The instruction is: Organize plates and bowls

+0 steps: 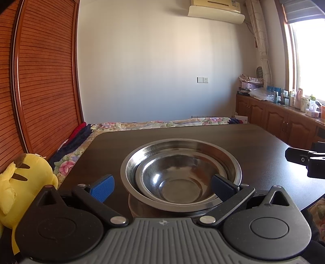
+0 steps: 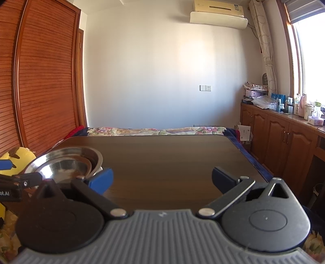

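Yellow plush toy (image 1: pixel 24 182) (beside table (image 1: pixel 142 138))

Left claw (image 1: pixel 162 187) spread wide and level, right claw (image 2: pixel 162 180) likewise spread wide, both empty

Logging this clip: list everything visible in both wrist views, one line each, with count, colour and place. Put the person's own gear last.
steel bowls: 2, silver, nested on the table's left part
table: 1, dark brown, foreground
plush toy: 1, yellow, left of table
wardrobe doors: slatted, reddish wood, left wall
bedspread: 1, floral, behind table
air conditioner: 1, cream, high on wall
cabinets: brown, under window, cluttered top
left gripper: blue fingers, open, at the bowls' near rim
right gripper: blue fingers, open, over bare table
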